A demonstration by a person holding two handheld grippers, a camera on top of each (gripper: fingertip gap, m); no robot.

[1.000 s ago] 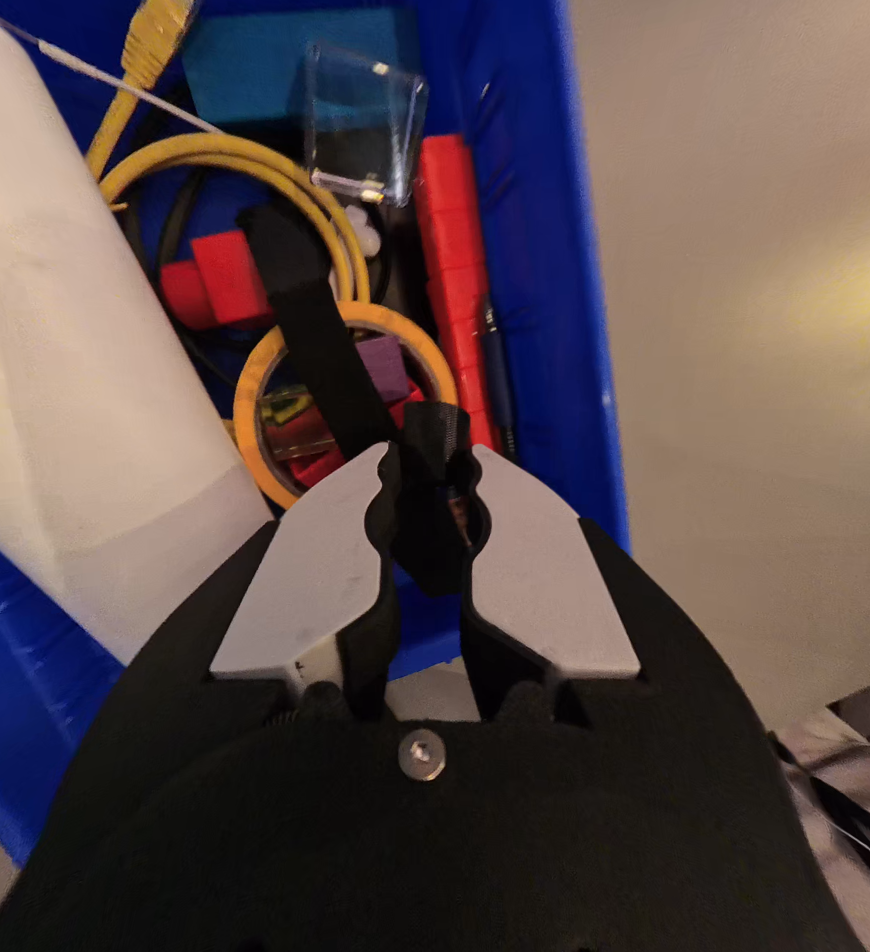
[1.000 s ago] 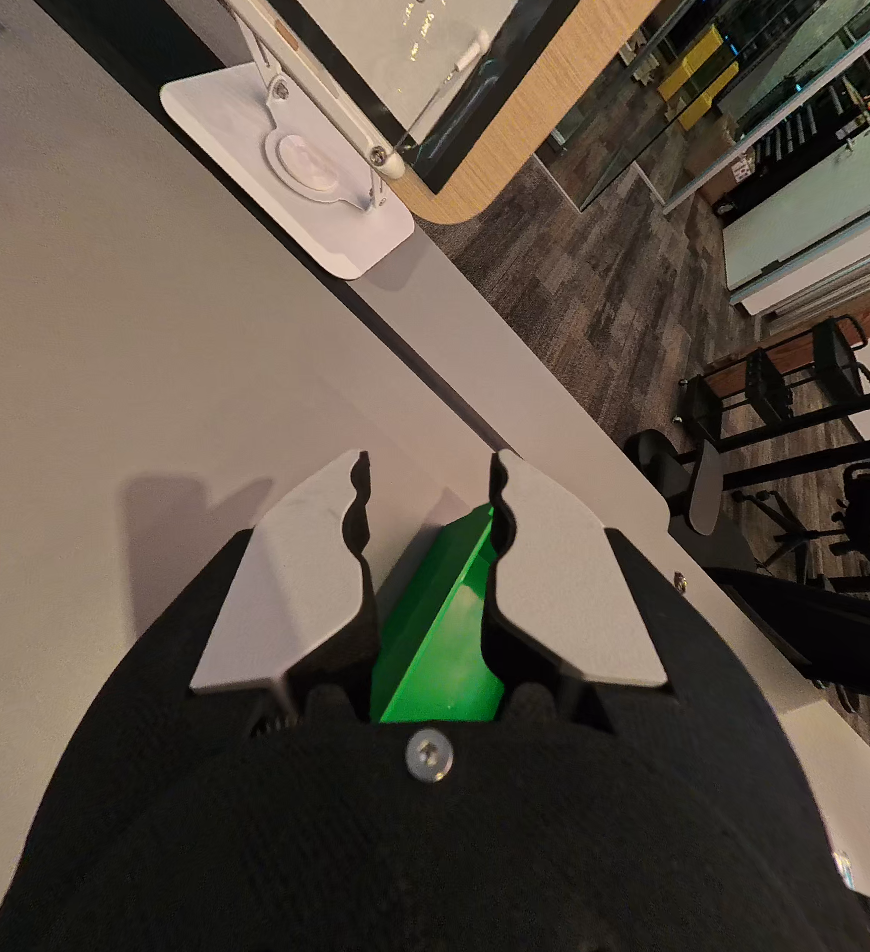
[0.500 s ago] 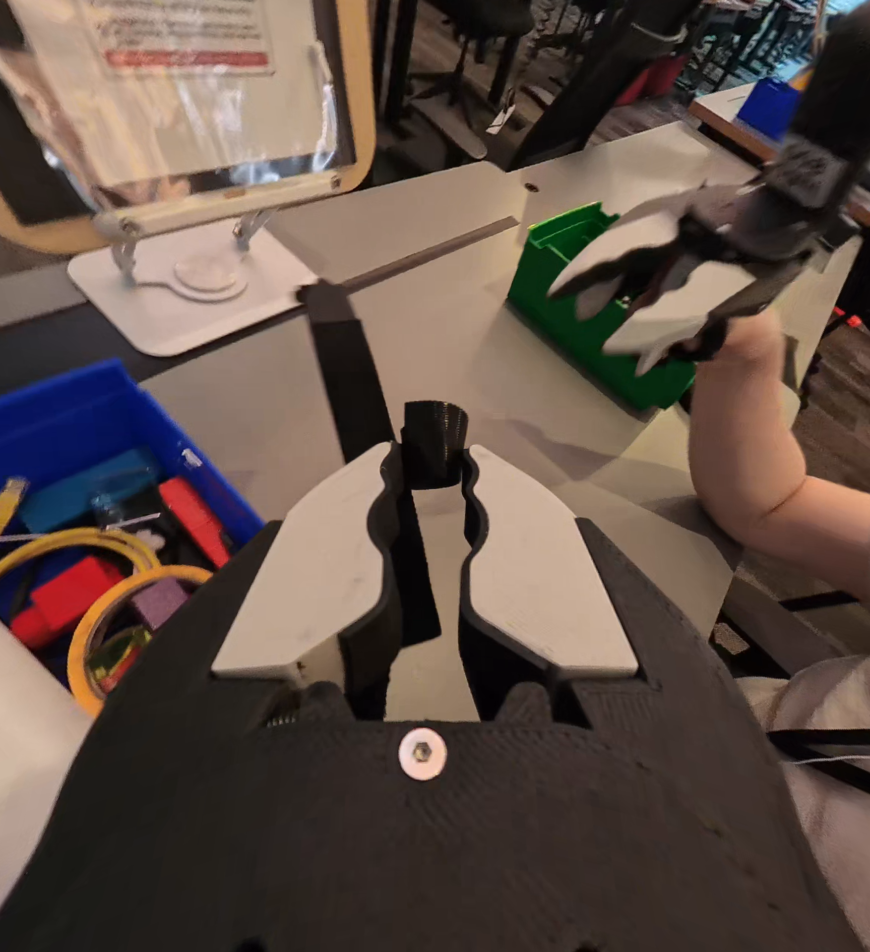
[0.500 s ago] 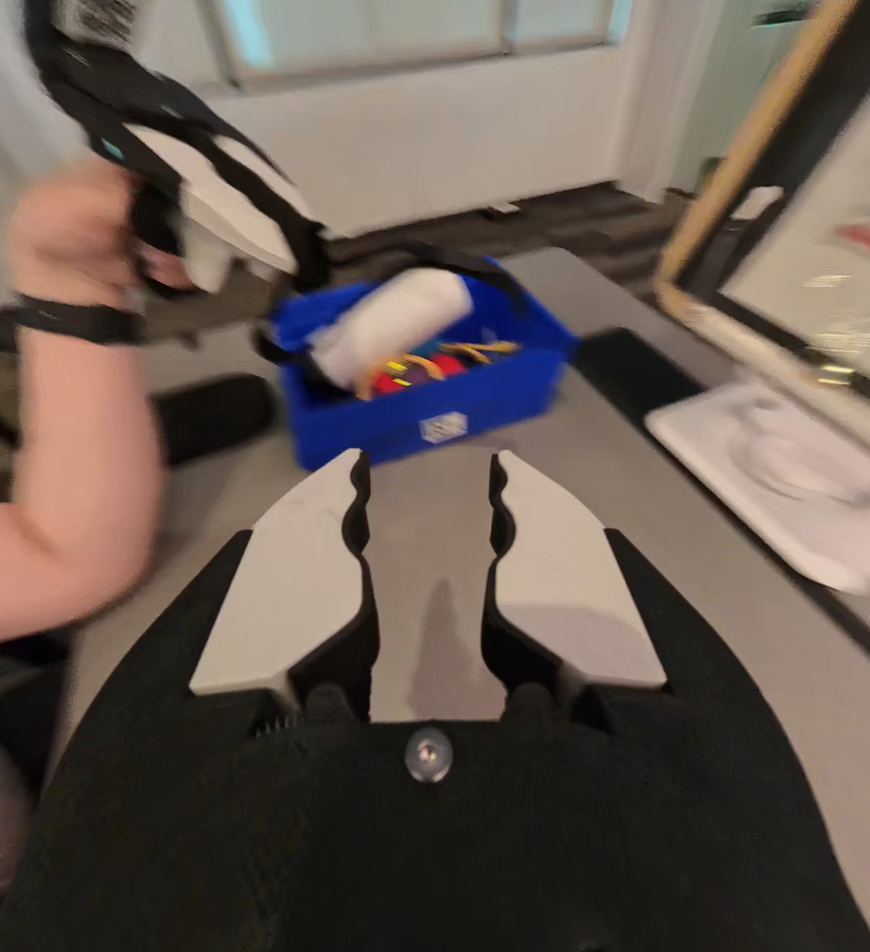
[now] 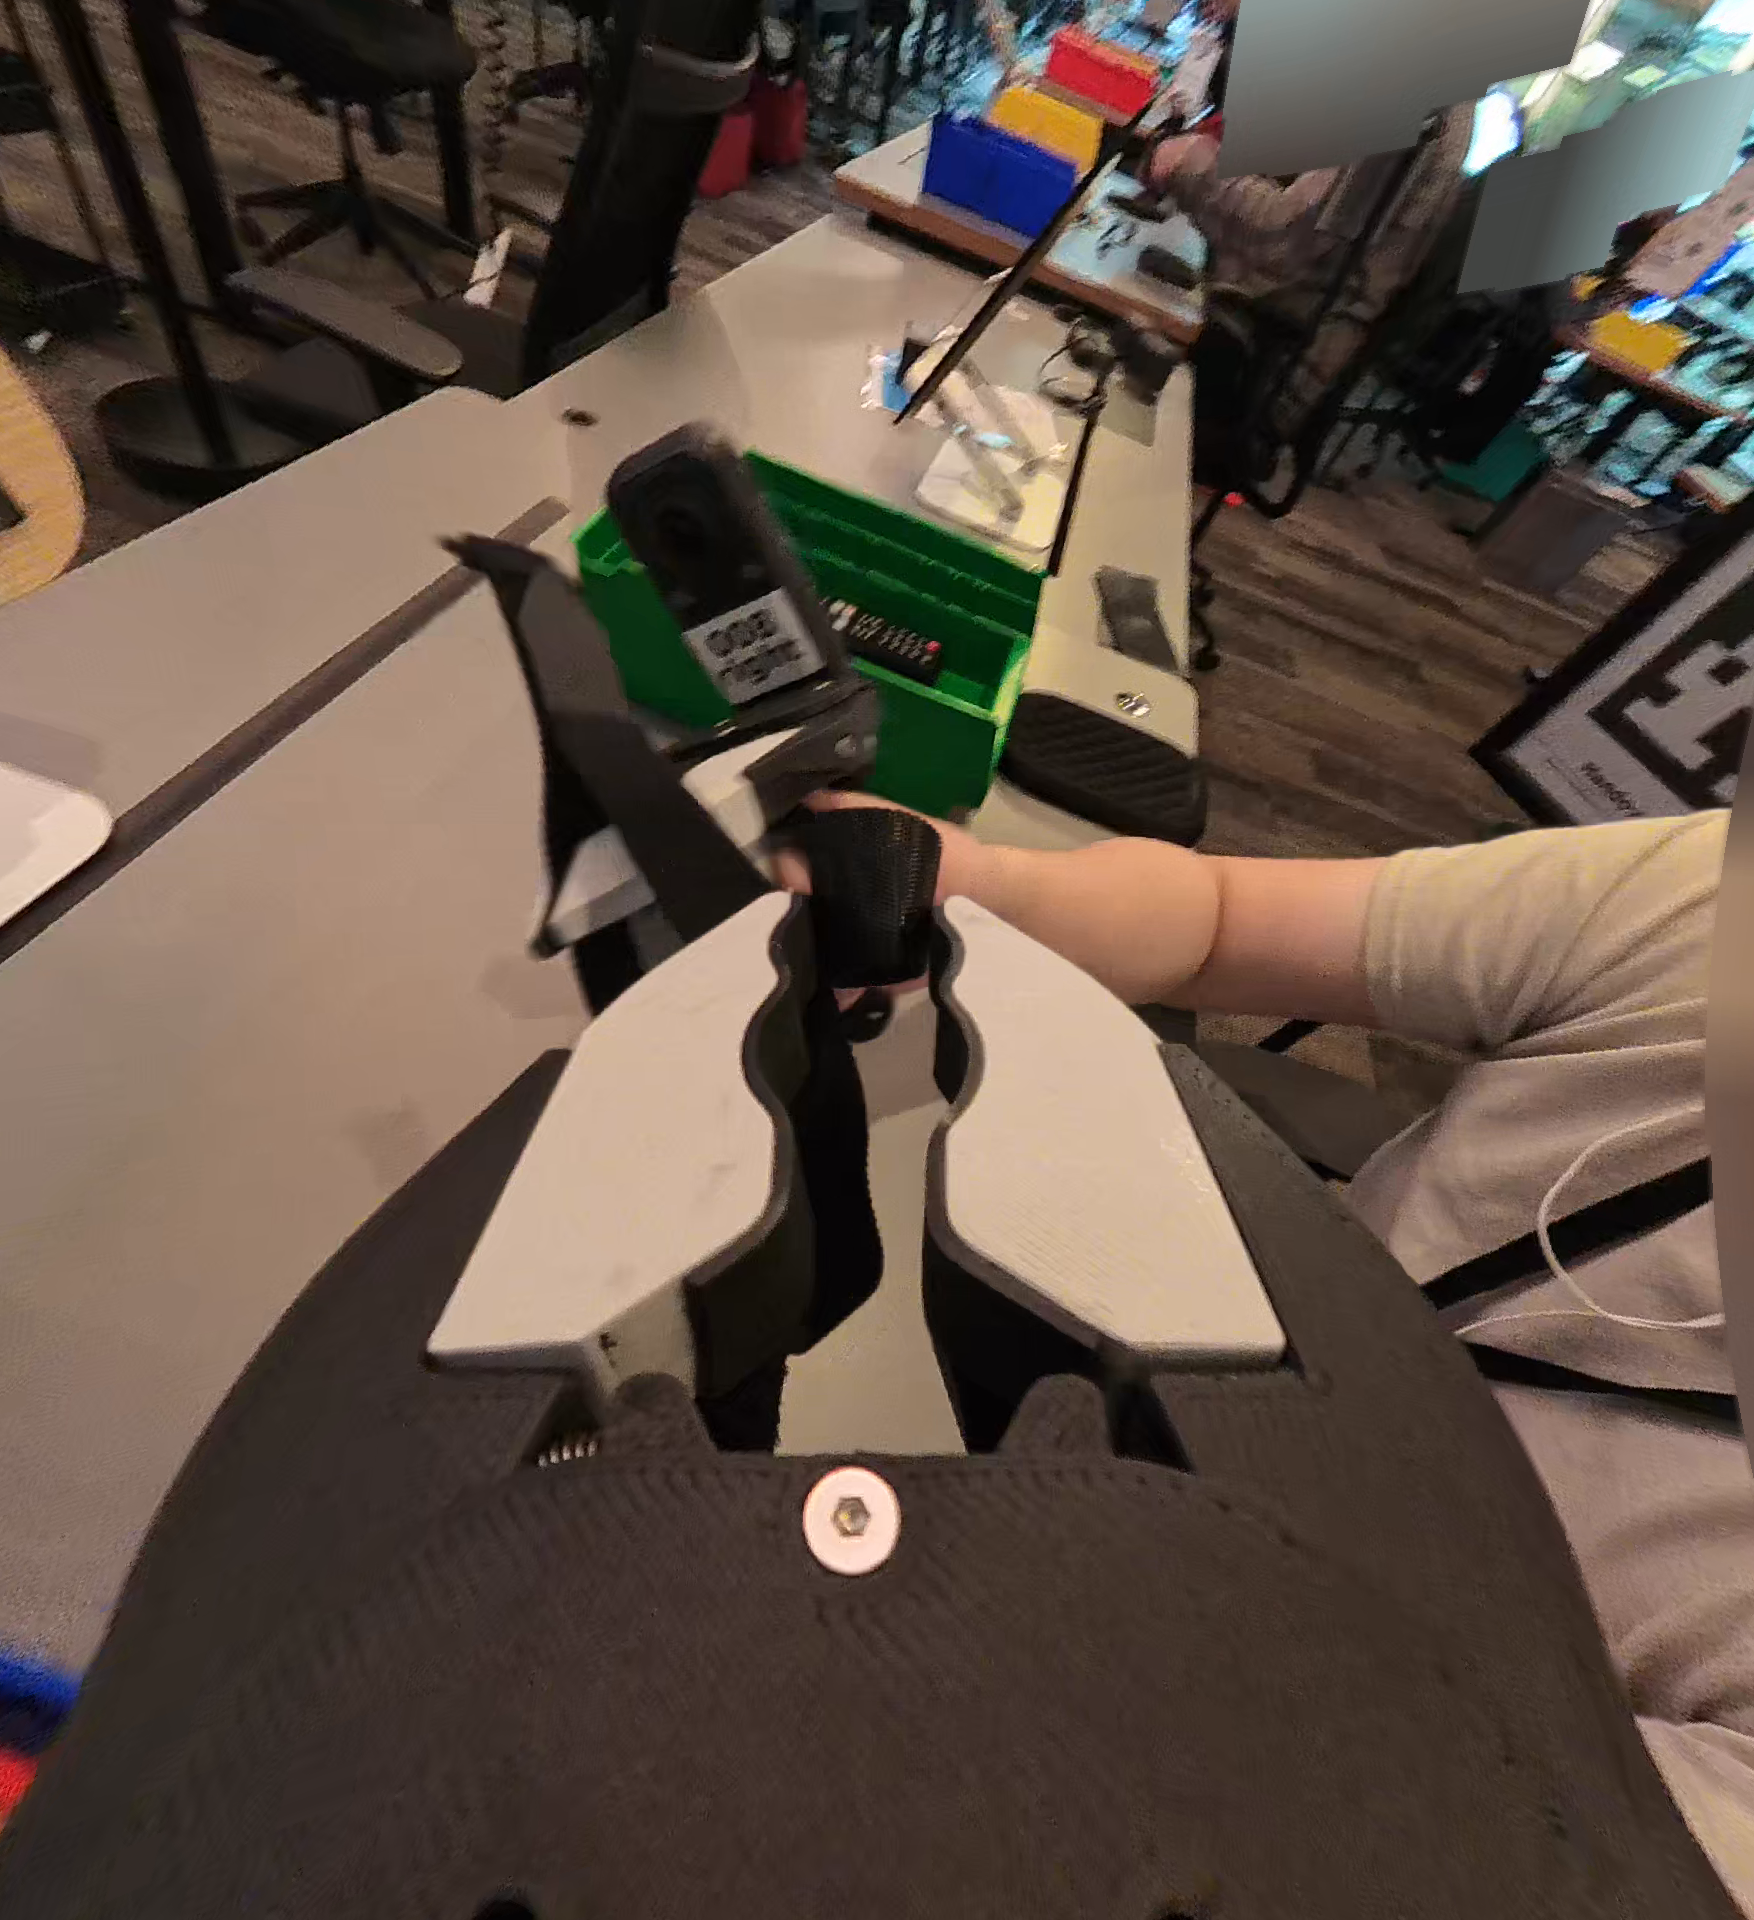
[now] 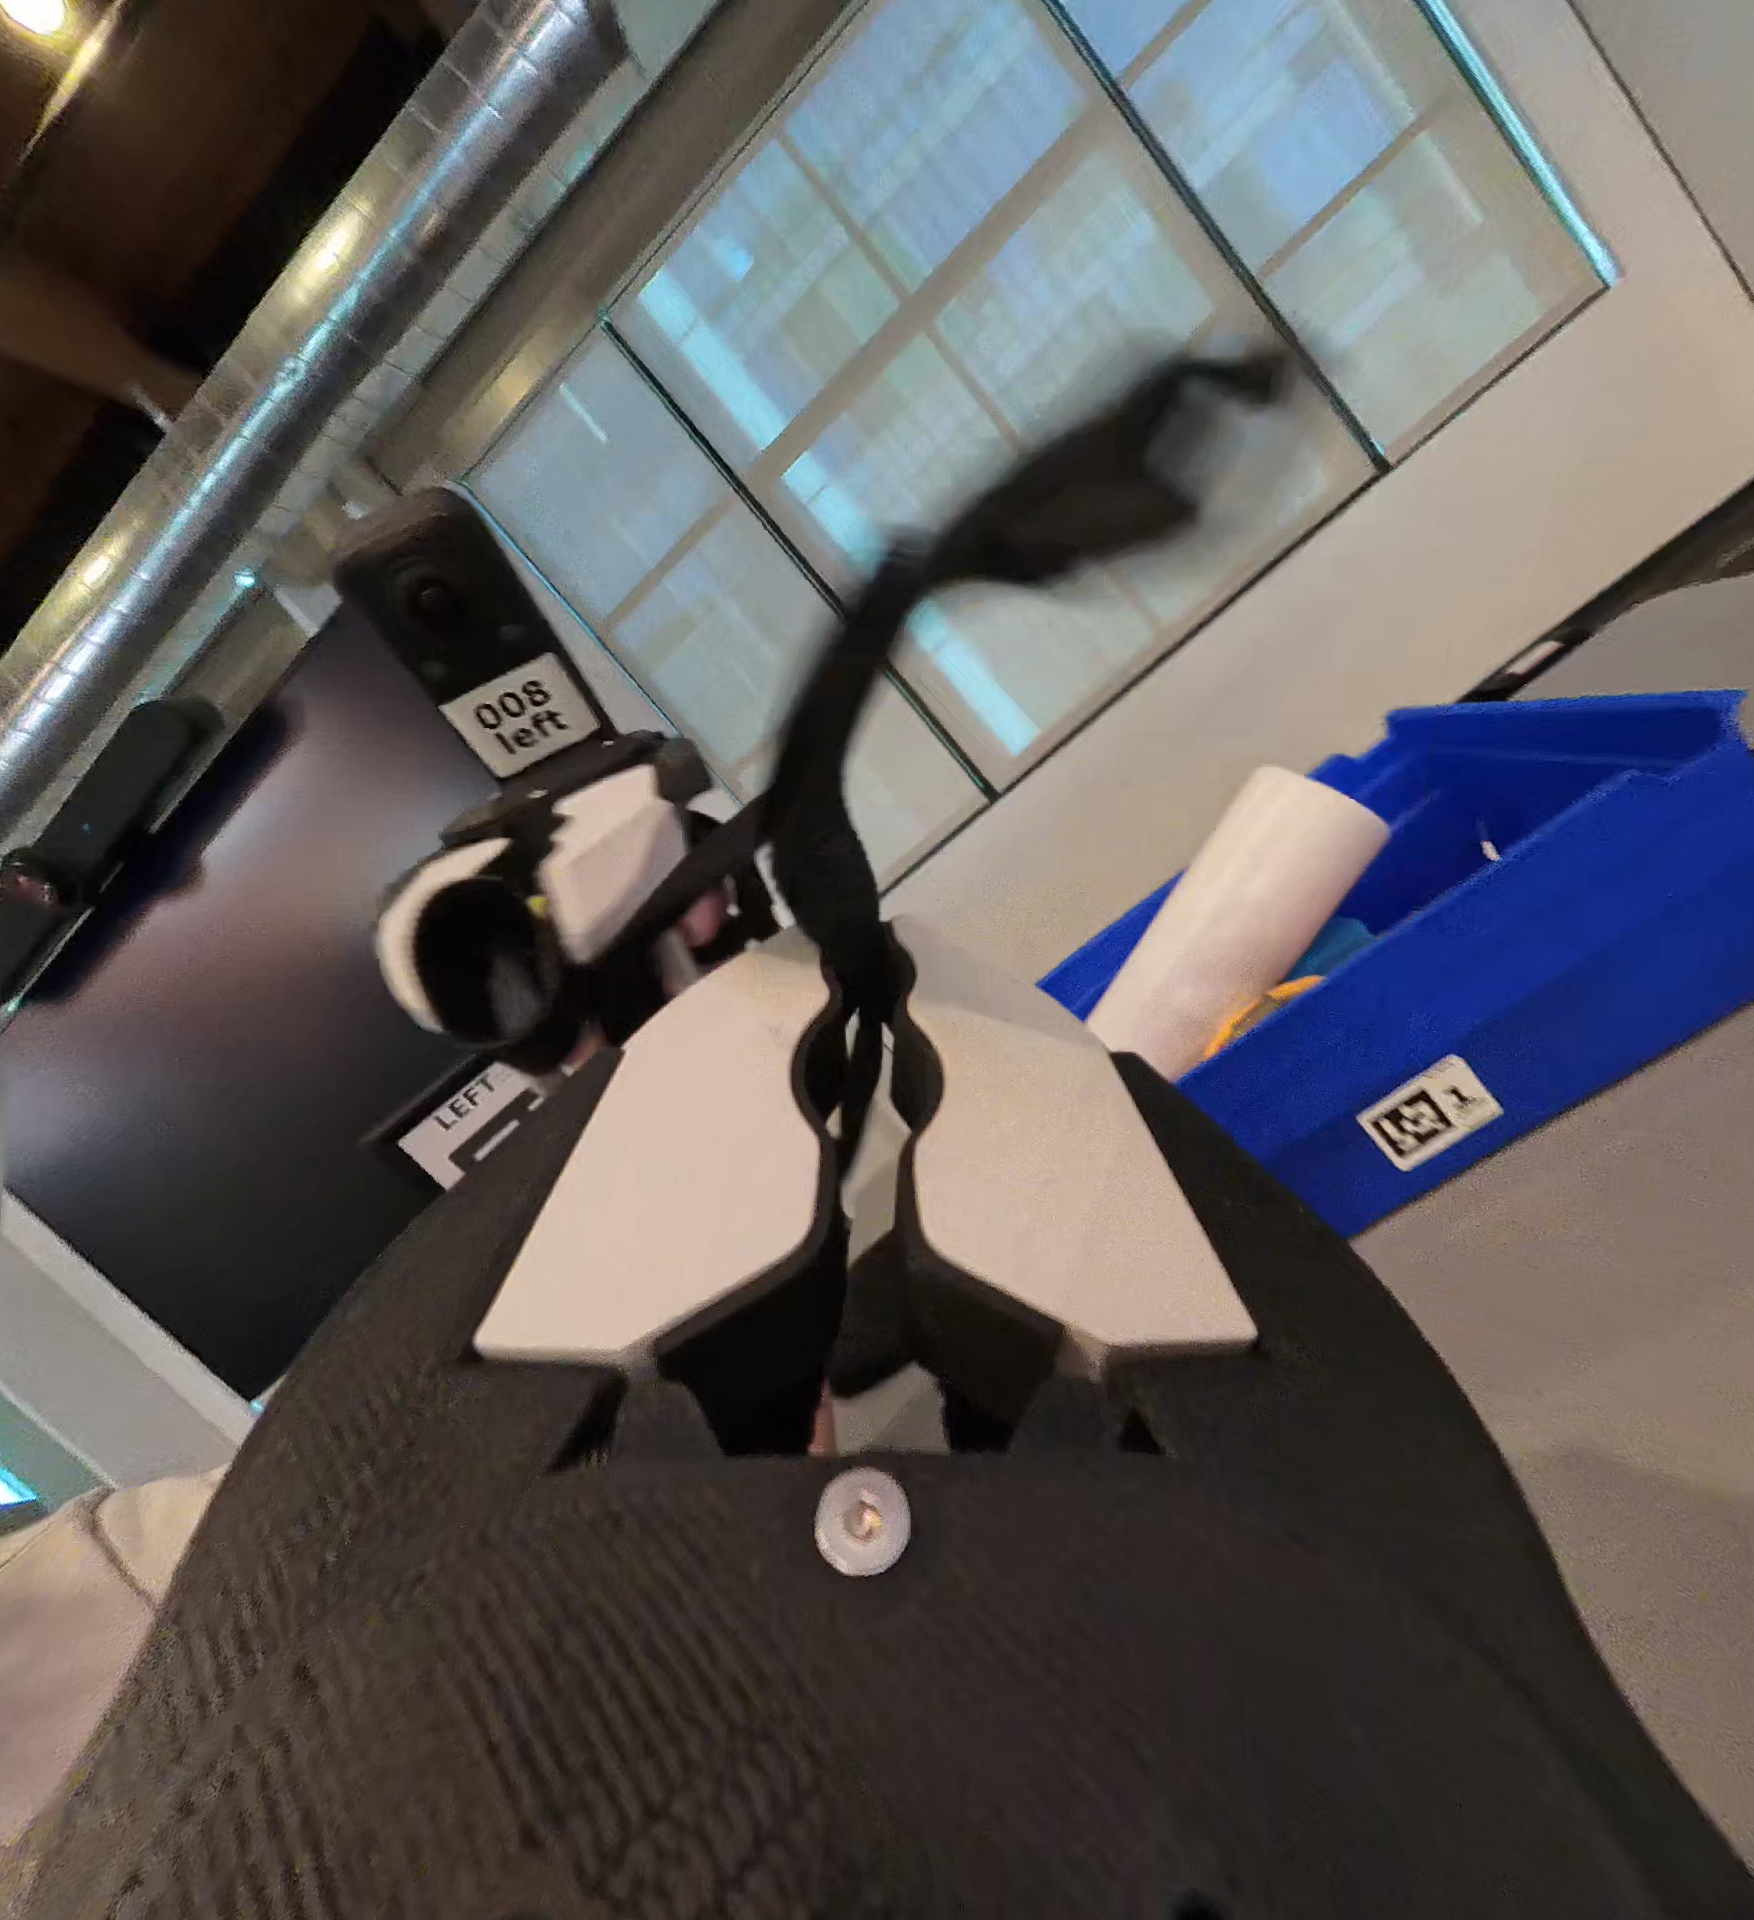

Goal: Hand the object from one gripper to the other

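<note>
A long black woven strap (image 5: 634,790) is held in the air between both grippers. In the left wrist view my left gripper (image 5: 862,935) is shut on the strap's looped end (image 5: 873,894), and the strap's tail hangs back between the fingers. My right gripper (image 5: 665,831) is just beyond it and grips the strap farther along. In the right wrist view my right gripper (image 6: 862,997) is shut on the strap (image 6: 831,810), whose free end (image 6: 1091,509) whips upward, blurred. My left gripper (image 6: 509,935) faces it, close on the left.
A green bin (image 5: 935,727) stands on the grey table (image 5: 229,987) behind the grippers. A blue bin (image 6: 1579,935) with a white roll (image 6: 1237,914) is to the right in the right wrist view. A person's forearm (image 5: 1112,914) reaches in from the right. Tip to tip, the grippers are about 7 centimeters apart.
My left gripper lifted the strap out of the blue bin and swung right over the table. My right gripper left the green bin, turned toward the left one and closed on the strap.
</note>
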